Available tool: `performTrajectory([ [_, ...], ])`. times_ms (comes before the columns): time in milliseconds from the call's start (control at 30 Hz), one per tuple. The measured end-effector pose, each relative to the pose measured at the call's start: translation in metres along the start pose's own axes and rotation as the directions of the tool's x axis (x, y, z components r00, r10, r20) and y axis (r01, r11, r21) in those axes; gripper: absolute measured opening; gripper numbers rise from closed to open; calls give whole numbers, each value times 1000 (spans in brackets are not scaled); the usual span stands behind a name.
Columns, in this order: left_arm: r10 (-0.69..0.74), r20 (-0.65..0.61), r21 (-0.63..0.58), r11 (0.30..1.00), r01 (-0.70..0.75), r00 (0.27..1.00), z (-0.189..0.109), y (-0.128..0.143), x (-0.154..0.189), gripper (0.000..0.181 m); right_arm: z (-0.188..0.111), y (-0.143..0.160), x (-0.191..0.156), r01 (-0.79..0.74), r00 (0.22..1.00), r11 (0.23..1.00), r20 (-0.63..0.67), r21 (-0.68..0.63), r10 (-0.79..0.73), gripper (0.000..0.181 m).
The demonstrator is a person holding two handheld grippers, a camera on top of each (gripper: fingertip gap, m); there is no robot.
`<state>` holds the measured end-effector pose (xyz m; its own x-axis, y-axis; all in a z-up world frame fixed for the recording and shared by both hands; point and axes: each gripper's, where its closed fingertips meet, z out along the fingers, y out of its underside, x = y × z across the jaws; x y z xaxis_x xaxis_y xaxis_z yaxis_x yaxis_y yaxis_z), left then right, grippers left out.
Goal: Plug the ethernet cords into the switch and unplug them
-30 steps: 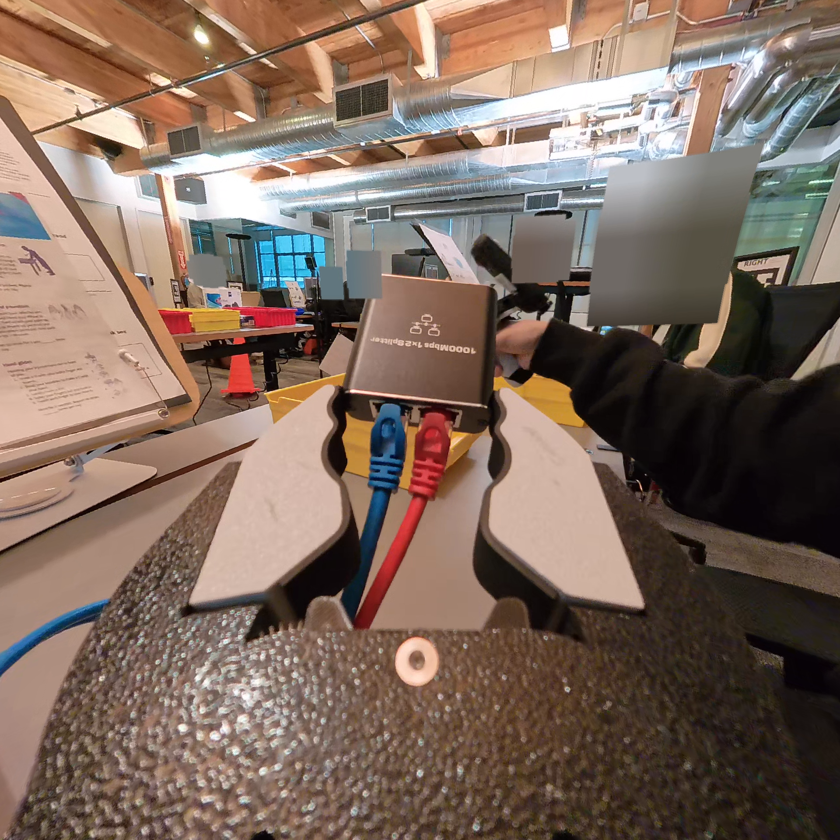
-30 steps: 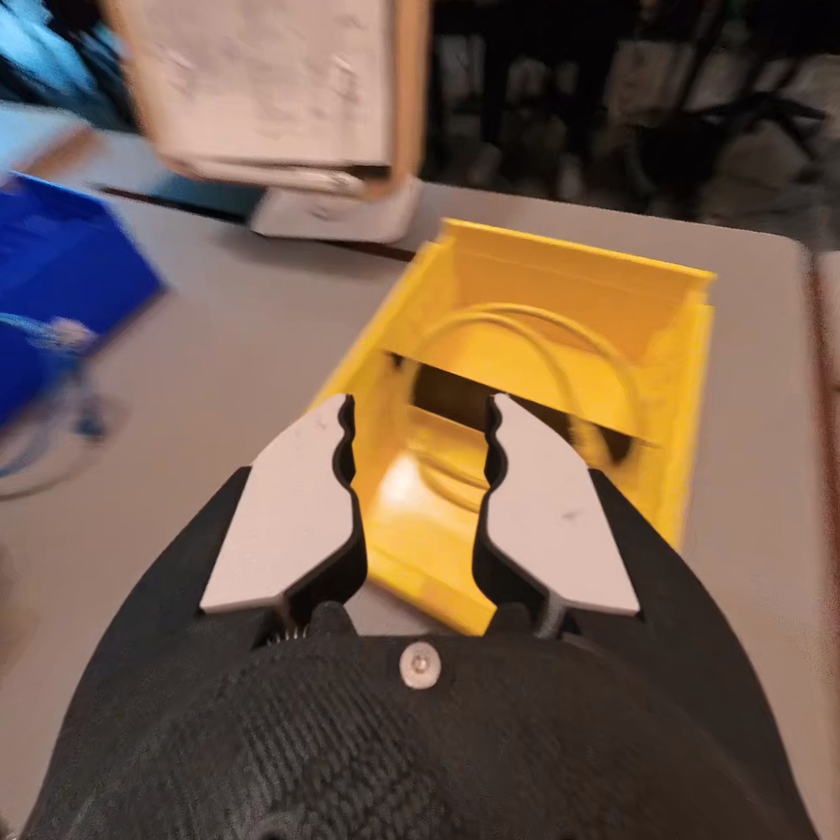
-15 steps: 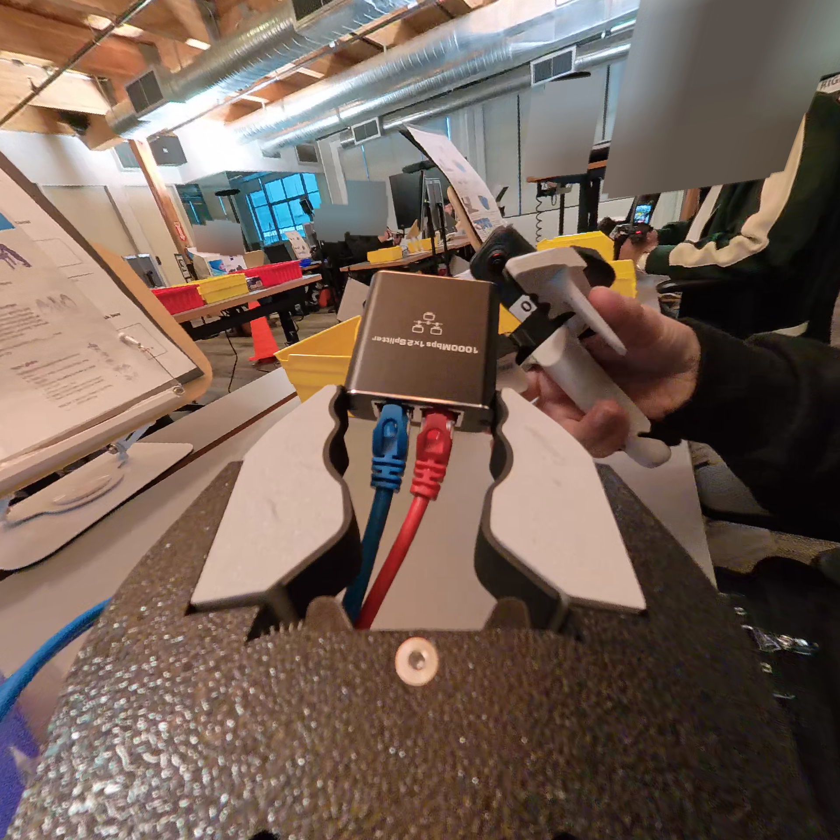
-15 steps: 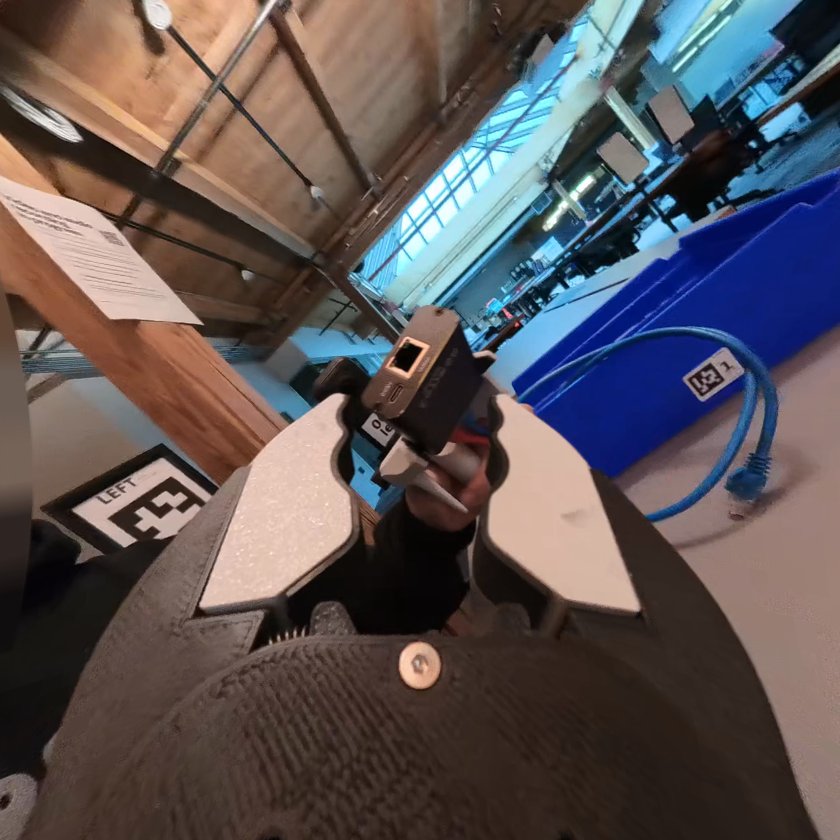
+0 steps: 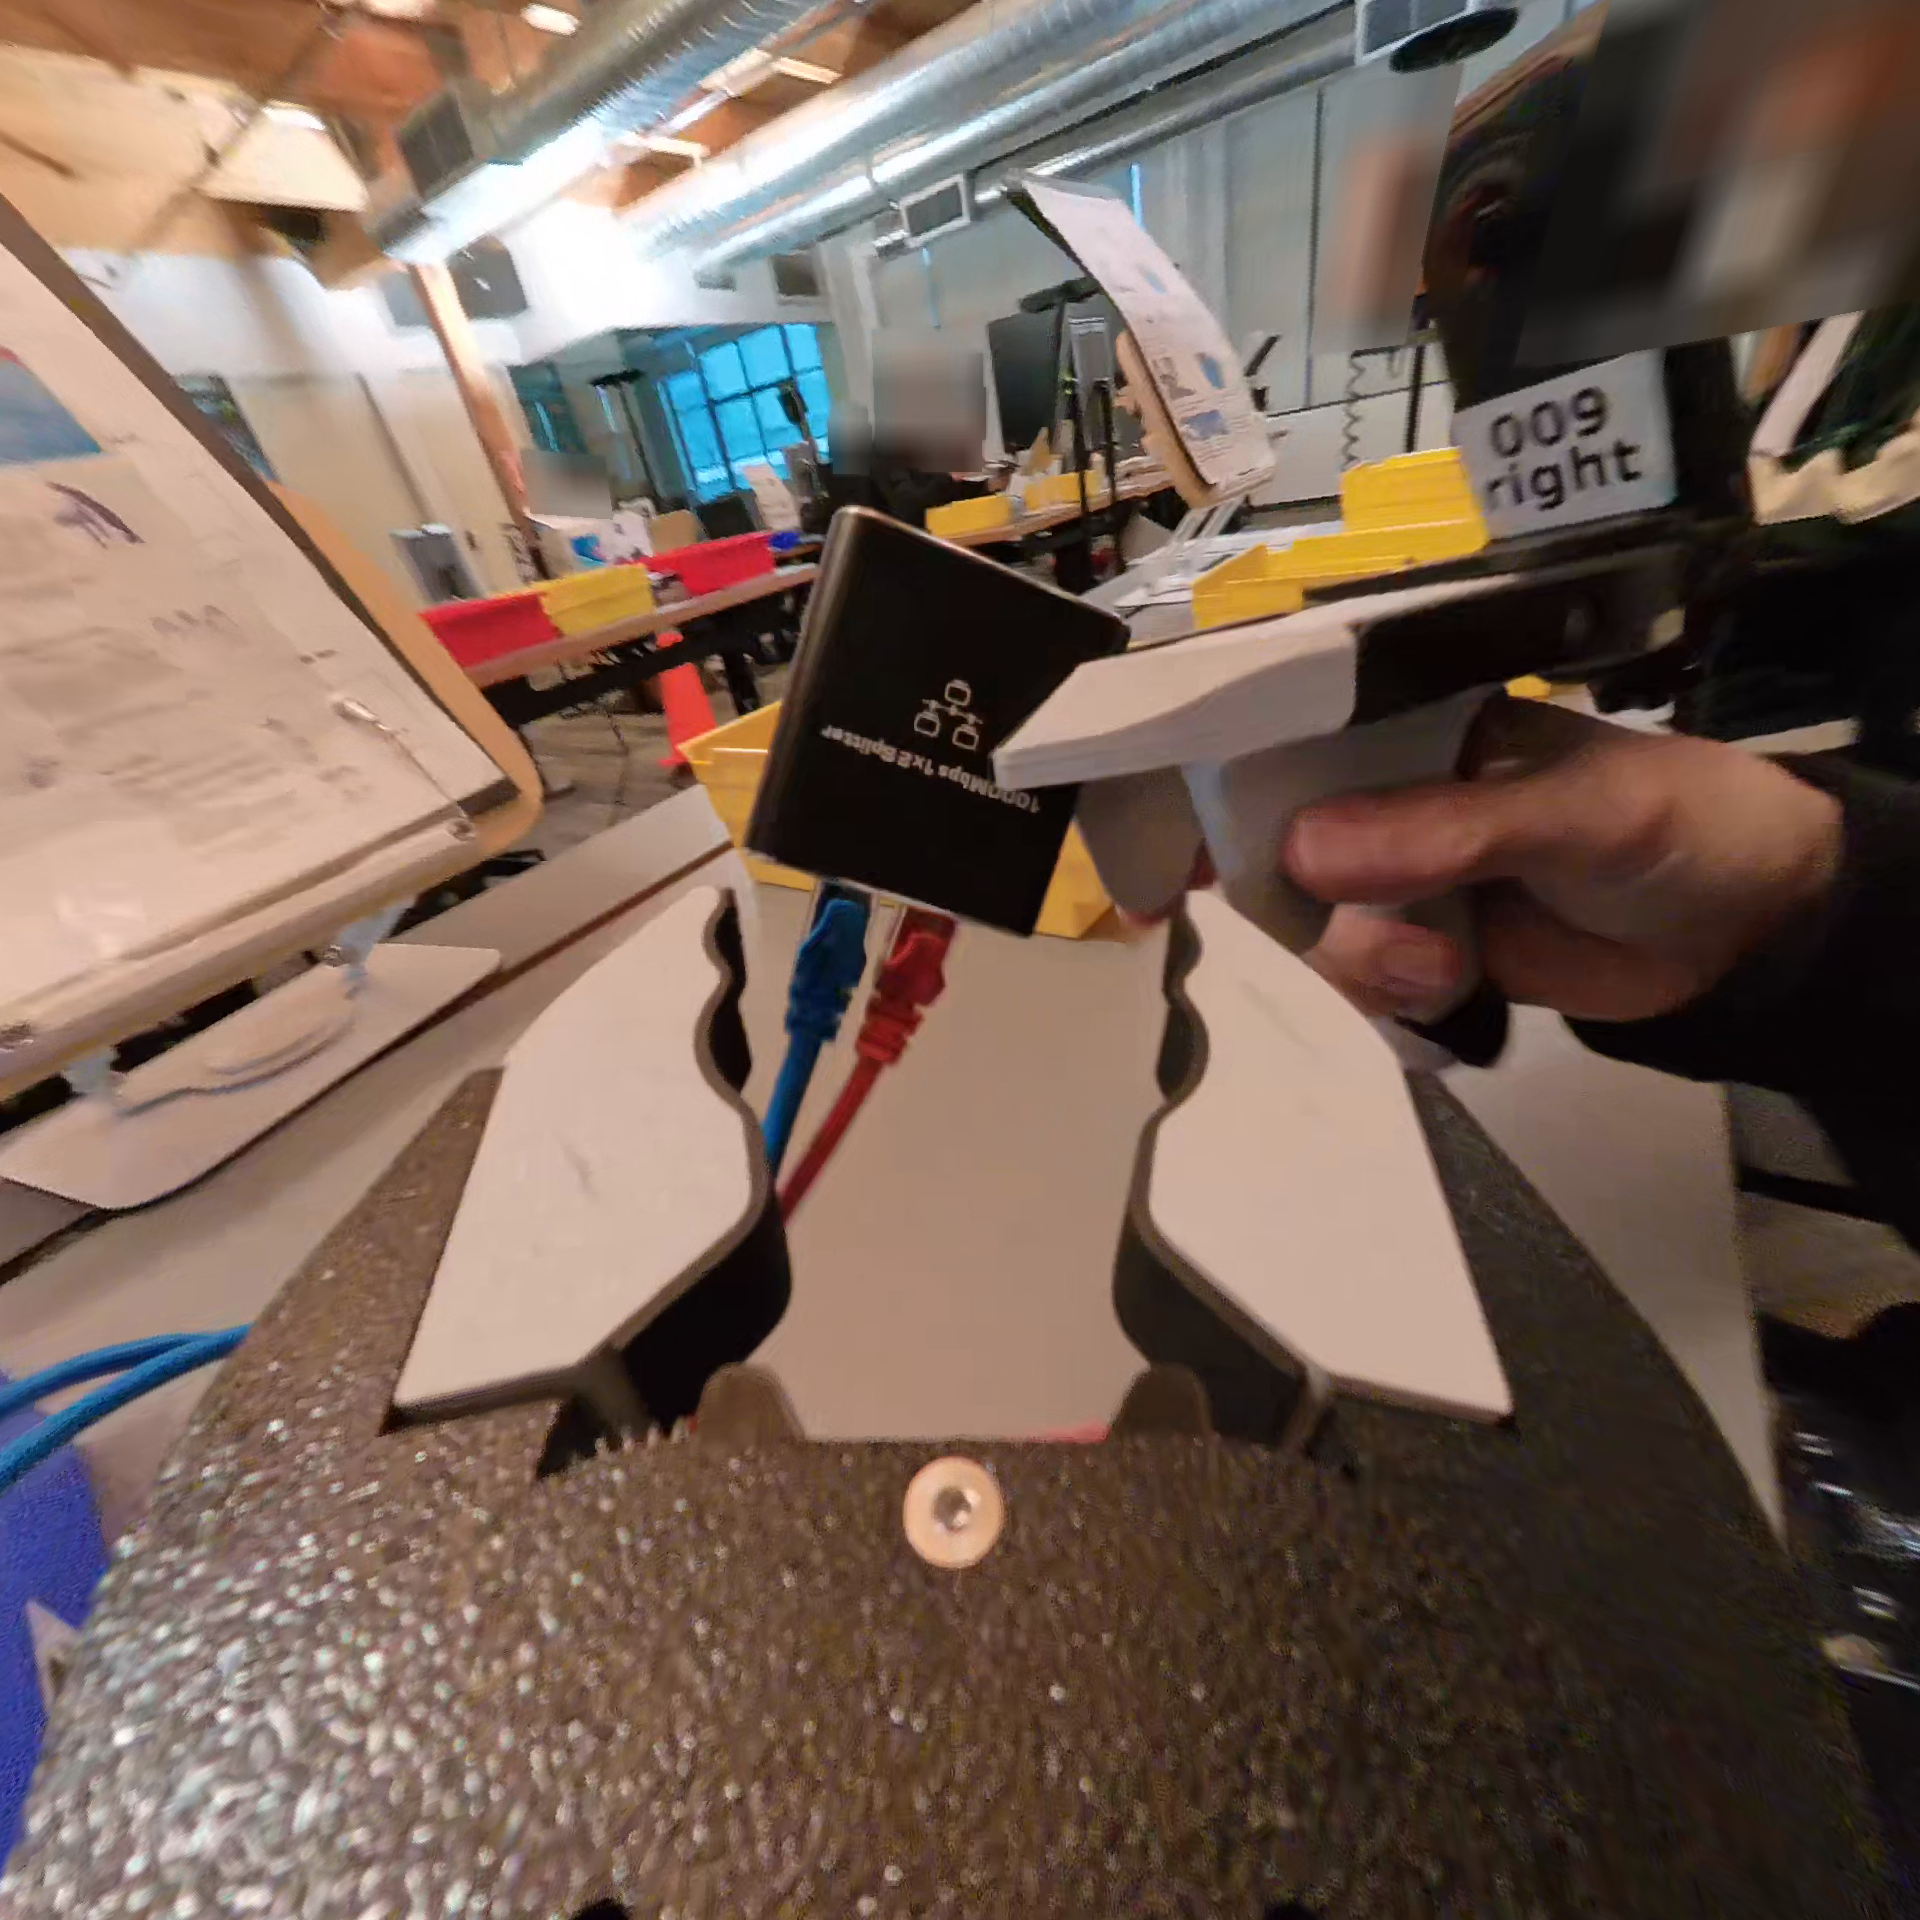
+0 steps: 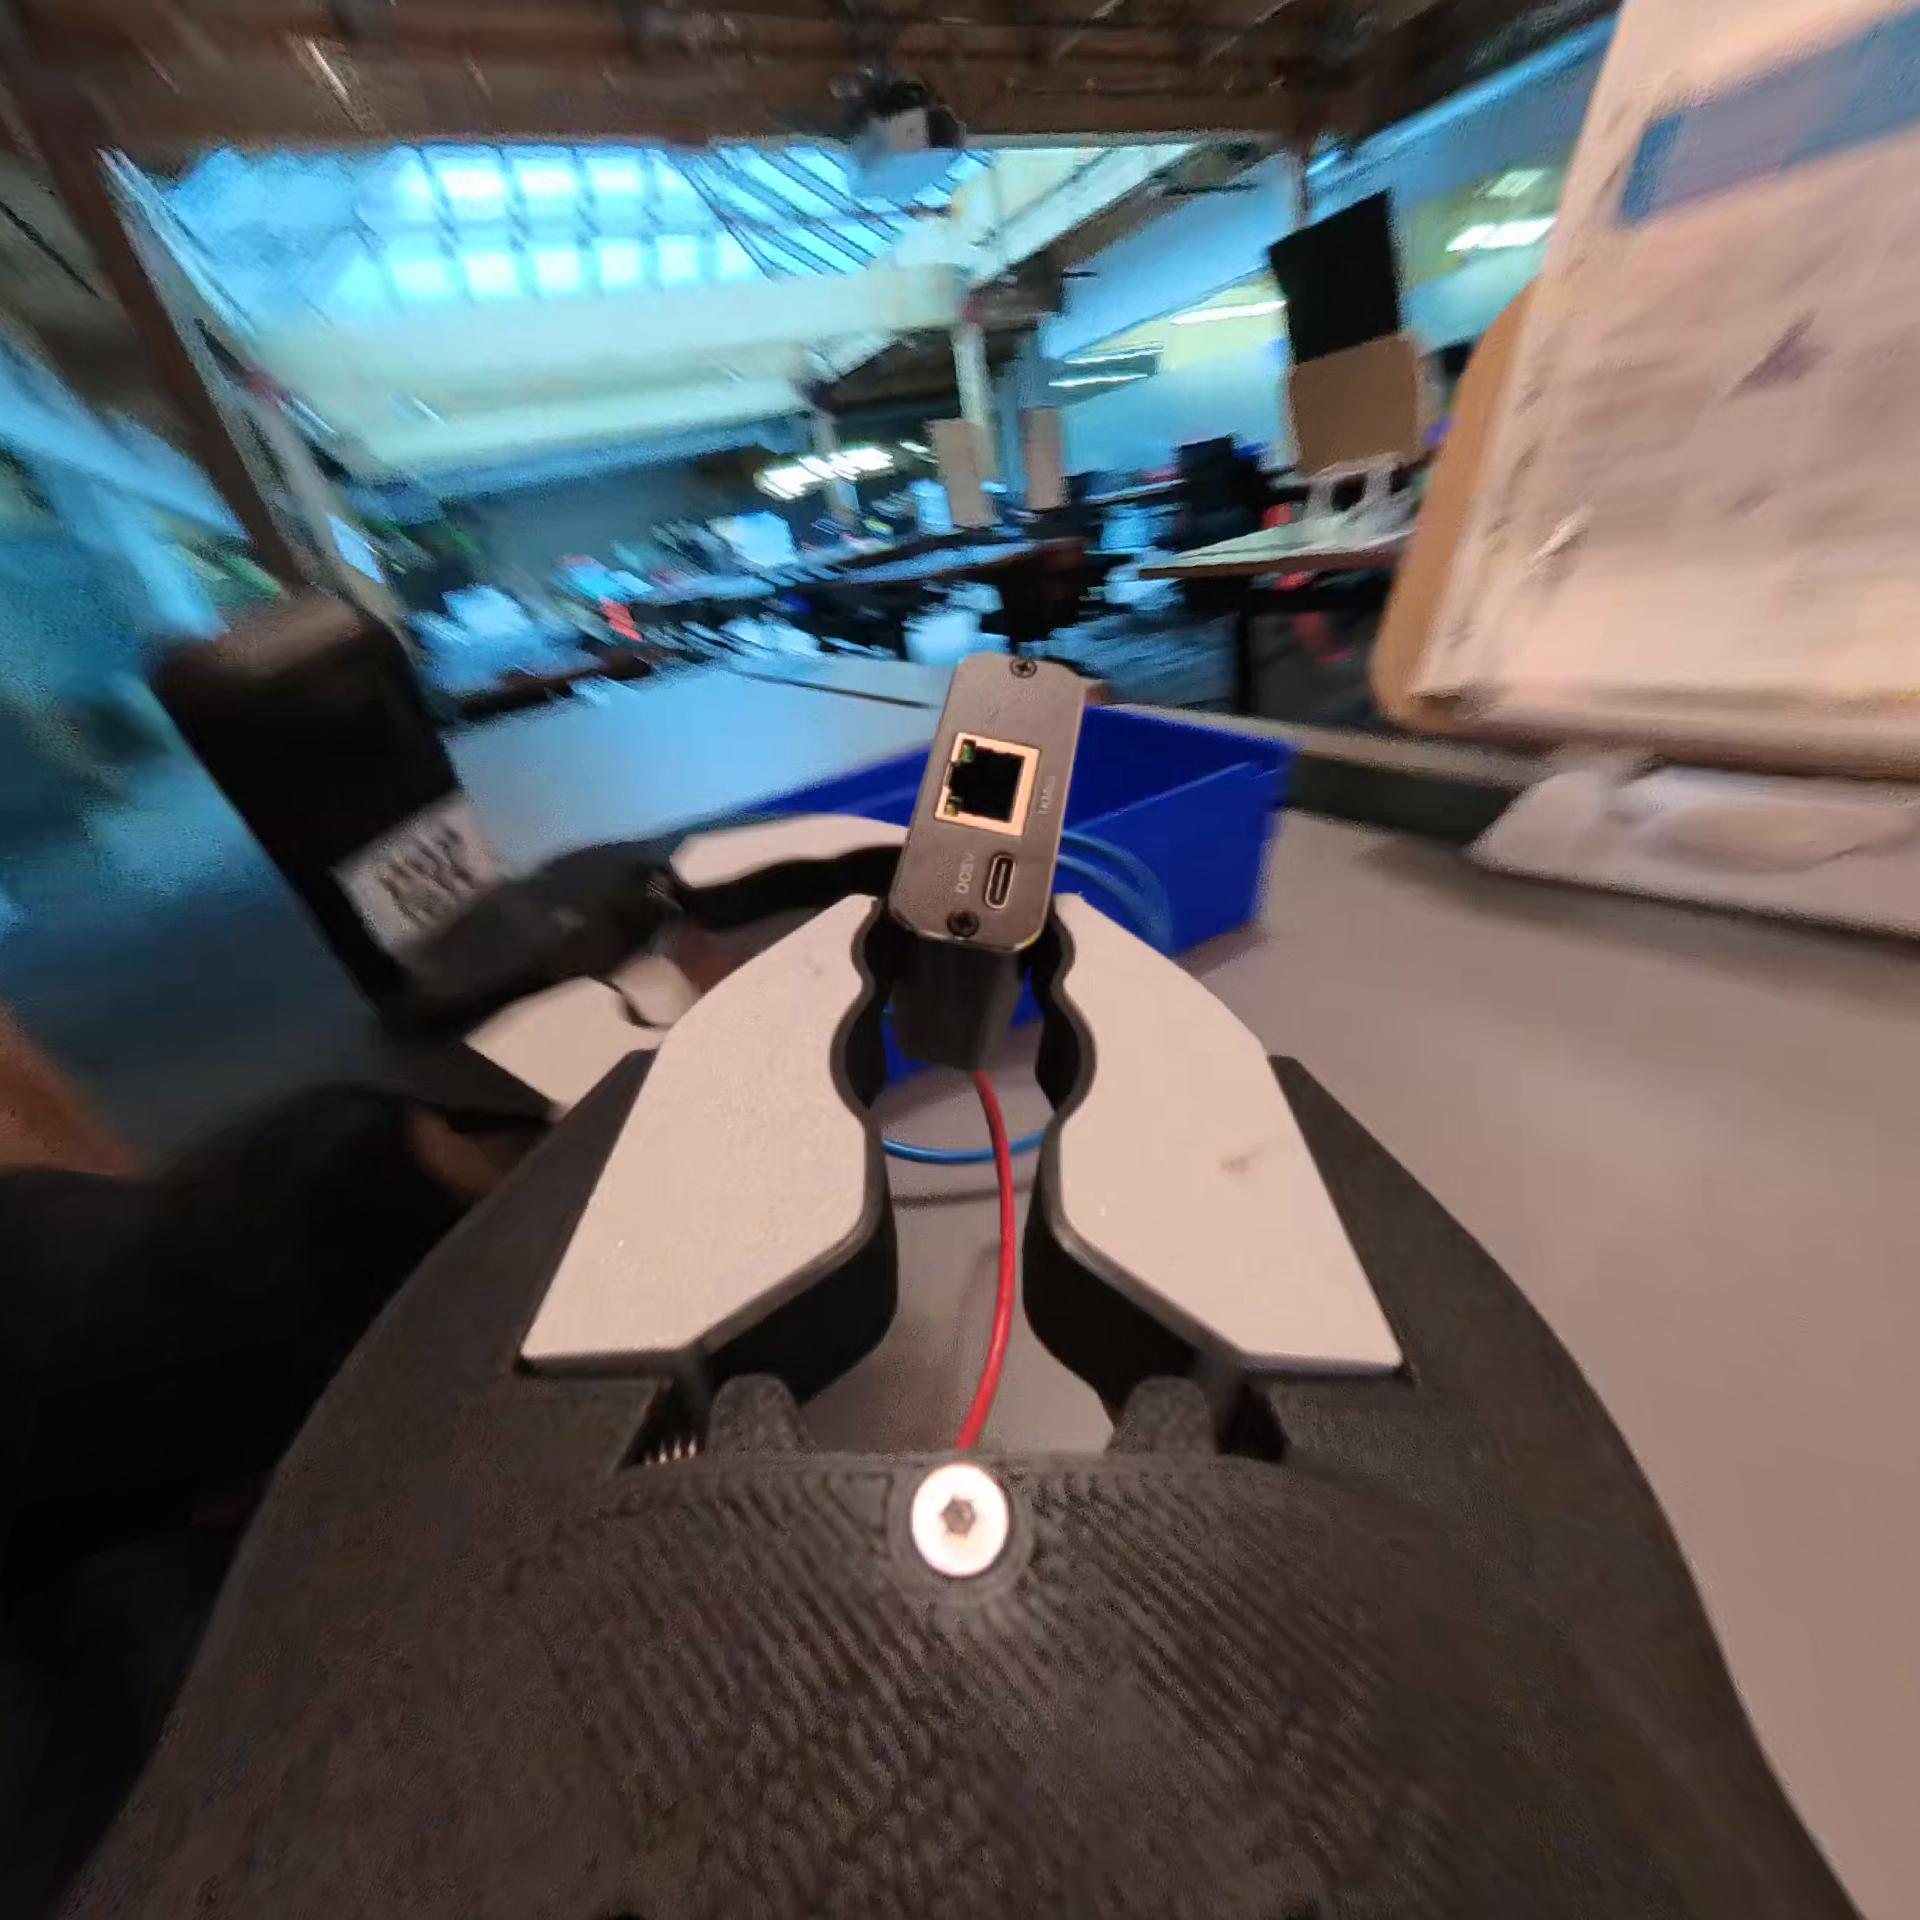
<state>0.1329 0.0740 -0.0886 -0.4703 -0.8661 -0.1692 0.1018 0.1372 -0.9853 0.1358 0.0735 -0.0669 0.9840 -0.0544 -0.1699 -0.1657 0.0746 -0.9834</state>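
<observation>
My left gripper has let go and now stands apart below the switch, blue cord and red cord still plugged. My right gripper has clamped the switch, freeing my left to unplug.

Switch now in right hand-held gripper.

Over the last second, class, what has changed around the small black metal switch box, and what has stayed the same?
The small black metal switch box changed holders: the left gripper opened and released it, and the right gripper, previously open over the yellow bin, swung in and closed on it. The blue cord and red cord stay plugged in.
</observation>
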Motion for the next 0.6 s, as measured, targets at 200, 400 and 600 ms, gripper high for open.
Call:
performTrajectory([
  [200, 32, 27, -7, 999, -31, 999, -15, -35, 0, 82, 1, 0, -7, 698, 636, 675, -228, -240, -738, 25],
  [400, 136, 111, -231, 967, -108, 984, -15, -15, -2, 74, 16, 14, -26, 840, 328, 397, -235, -371, -915, 25],
  [600, 245, 150, -216, 954, -209, 958, -18, -30, 1, 66, 13, 5, -30, 859, 303, 389, -282, -332, -910, 24],
])
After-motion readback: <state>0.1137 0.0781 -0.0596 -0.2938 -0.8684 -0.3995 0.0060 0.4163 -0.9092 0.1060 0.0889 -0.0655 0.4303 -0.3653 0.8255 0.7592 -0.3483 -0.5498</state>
